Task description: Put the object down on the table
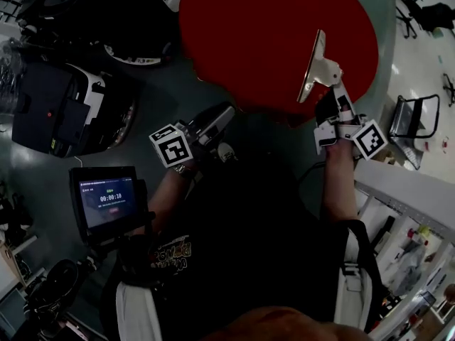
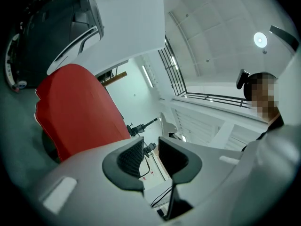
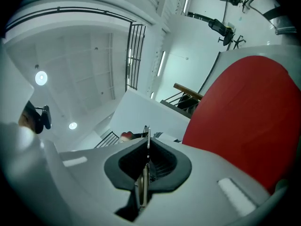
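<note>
Nearest of all, a small screen [image 1: 108, 199] is seen glowing at the person's left side, with a dark shirt [image 1: 234, 247] filling the bottom of the head view. Both forearms are stretched forward from it.

On the left, the marker cube [image 1: 171, 147] is caught square-on, and the left claw [image 1: 217, 119] is pointed up and to the right, short of the table edge. From its own camera the left claw [image 2: 151, 157] is shown spread a little, a narrow gap between the dark pads [image 2: 129, 158], and nothing is gripped there; only the far room is seen through the gap.

On the right, the second marker cube [image 1: 370, 139] is turned outward and the right claw [image 1: 334, 94] is reached over the rim of the red table [image 1: 263, 34]. A thin flat object [image 1: 316, 66], pale and long-edged, is pinched by its lower end and stood up on a tilt, set against the red top in the picture. Whether the table is touched by it cannot be told. In the right gripper view the right claw [image 3: 147, 161] is pressed hard onto that object [image 3: 147, 140], seen edge-on as a bare sliver between the pads.

Further out, the red table [image 3: 249, 112] is spread wide to the right of the claw, and it [image 2: 75, 107] is picked up again at the left of the left gripper view. Beyond it, a dark box-like machine [image 1: 50, 109] is parked on the grey floor [image 1: 163, 77].
</note>
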The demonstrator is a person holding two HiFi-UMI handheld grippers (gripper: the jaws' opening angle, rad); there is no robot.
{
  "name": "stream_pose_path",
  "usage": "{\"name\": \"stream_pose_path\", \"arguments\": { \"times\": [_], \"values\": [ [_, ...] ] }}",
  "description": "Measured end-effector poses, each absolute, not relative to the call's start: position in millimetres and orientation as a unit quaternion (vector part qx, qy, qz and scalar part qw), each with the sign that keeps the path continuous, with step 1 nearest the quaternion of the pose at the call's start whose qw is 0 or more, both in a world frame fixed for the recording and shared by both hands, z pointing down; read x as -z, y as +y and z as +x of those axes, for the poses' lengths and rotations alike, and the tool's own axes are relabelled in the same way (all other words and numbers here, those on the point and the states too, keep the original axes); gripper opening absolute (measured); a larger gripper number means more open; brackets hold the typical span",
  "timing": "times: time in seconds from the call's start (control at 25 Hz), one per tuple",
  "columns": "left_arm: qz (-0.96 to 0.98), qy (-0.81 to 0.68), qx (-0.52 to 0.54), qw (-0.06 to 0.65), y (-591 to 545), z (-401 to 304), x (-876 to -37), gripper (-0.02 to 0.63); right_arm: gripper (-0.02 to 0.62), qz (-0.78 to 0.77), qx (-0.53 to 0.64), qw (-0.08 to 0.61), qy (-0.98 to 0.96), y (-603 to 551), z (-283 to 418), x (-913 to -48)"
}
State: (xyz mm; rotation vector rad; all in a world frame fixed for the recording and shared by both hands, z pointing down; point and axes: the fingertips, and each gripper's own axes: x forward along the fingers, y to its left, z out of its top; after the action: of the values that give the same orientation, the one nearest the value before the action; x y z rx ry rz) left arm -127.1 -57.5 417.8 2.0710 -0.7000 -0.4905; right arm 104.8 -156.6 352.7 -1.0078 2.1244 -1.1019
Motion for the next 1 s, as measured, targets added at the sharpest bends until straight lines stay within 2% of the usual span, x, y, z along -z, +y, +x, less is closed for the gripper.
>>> {"name": "stream_pose_path", "arguments": {
  "times": [0.32,0.56,1.0],
  "values": [
    [0.809,-0.353,0.208,0.422,-66.9,-187.8,-427.5,0.098,0.006,-0.392,0.368,0.179,0.824,-237.4,50.7,-384.0],
    [0.767,-0.402,0.241,0.439,-102.7,-199.5,-449.6,0.098,0.005,-0.419,0.429,0.126,0.790,-335.5,48.7,-479.8],
    [0.731,-0.476,0.246,0.422,-141.6,-204.1,-447.4,0.097,0.005,-0.464,0.499,0.040,0.731,-459.7,77.4,-600.2]
  ]
}}
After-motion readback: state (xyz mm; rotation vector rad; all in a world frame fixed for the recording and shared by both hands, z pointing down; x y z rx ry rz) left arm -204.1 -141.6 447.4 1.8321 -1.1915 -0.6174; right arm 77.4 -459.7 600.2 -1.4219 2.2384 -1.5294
